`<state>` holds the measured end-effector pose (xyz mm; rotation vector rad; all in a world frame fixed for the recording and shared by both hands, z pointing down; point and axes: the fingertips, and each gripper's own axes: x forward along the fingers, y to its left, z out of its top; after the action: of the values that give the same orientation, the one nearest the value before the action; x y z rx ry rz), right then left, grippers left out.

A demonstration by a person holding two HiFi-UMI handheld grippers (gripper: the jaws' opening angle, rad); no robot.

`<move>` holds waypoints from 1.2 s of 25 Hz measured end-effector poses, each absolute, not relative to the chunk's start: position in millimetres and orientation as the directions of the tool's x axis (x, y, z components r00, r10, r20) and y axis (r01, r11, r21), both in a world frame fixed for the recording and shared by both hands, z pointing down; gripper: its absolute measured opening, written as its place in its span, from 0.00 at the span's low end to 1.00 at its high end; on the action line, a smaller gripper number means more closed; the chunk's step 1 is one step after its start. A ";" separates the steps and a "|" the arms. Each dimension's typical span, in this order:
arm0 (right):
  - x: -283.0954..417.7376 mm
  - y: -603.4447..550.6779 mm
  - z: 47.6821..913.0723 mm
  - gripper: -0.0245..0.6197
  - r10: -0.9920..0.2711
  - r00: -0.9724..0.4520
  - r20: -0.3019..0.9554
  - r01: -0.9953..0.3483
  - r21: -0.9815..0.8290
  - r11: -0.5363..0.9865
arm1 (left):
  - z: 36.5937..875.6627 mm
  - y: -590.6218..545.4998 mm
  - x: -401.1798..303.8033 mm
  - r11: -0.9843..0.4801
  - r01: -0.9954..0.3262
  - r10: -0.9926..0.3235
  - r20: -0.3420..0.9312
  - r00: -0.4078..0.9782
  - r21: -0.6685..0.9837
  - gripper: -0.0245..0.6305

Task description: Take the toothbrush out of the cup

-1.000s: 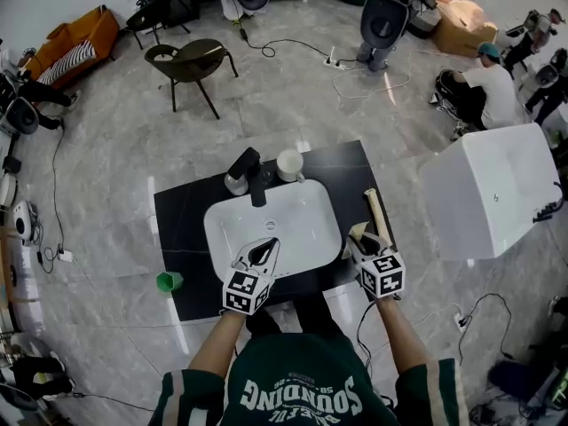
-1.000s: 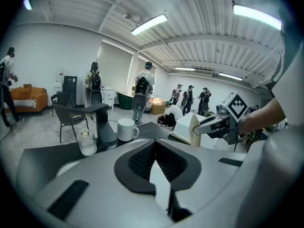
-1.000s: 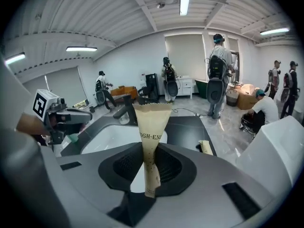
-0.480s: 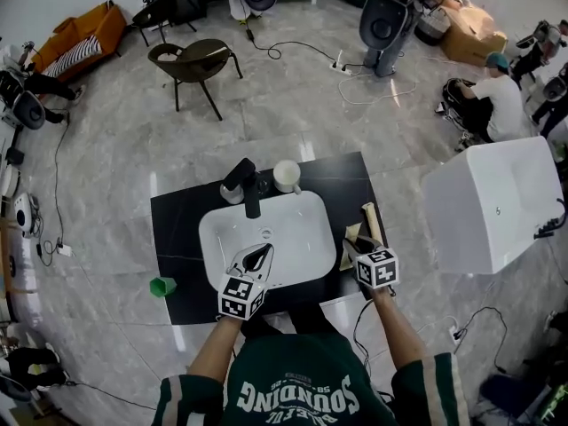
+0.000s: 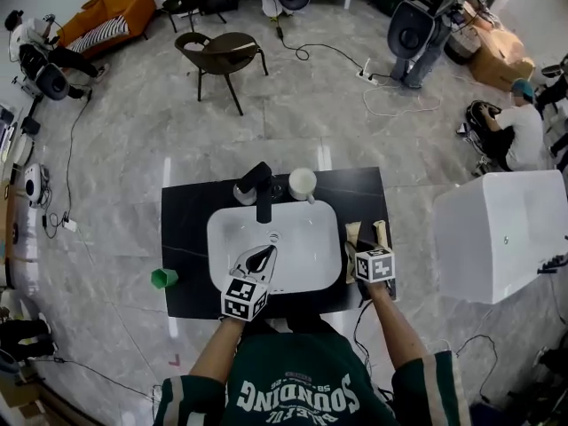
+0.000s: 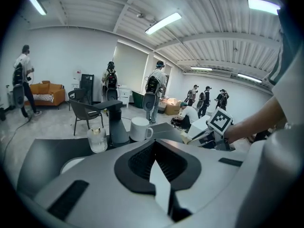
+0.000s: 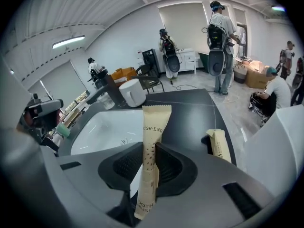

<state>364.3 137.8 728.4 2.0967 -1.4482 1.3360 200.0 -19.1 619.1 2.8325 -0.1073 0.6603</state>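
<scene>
The person wears a dark green jersey [image 5: 302, 384] — white lettering (striped sleeve cuffs [image 5: 177, 390]).

Centre frame, a black counter [image 5: 186, 211] holds a white basin [image 5: 302, 229], and a black faucet [image 5: 263, 185] stands at the basin's back rim with a small glass jar [image 6: 97, 139] right beside it. A paper-wrapped packet [image 7: 219, 144] lies flat to the right of the basin. There's a small green object [image 5: 163, 279] at the counter's left edge. Up top stand a dark chair [image 5: 222, 53] and an orange sofa [image 5: 106, 20]. At far right is a big white box [image 5: 501, 233], with a person [image 5: 524, 131] sitting on the floor above it.
</scene>
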 end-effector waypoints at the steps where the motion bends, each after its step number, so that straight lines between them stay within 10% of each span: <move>1: 365.0 136.5 734.4 0.19 -0.593 0.068 0.802 -0.836 -0.279 -0.473 | 619.3 -20.7 199.7 -0.970 -0.132 -0.027 0.445 0.895 0.205 0.05; 22: 387.6 137.3 732.9 0.29 -0.633 0.132 0.762 -0.764 -0.329 -0.556 | 613.2 -20.5 195.9 -0.960 -0.201 -0.097 0.442 0.892 0.196 0.05; 30: 373.6 122.0 687.1 0.14 -0.710 0.229 0.666 -0.800 -0.287 -0.527 | 595.1 -28.3 189.4 -0.967 -0.183 -0.098 0.408 0.908 0.176 0.05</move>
<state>373.6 122.0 687.1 2.3696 -1.4640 1.1833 189.4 -28.3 595.1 2.8606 -0.2128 0.5959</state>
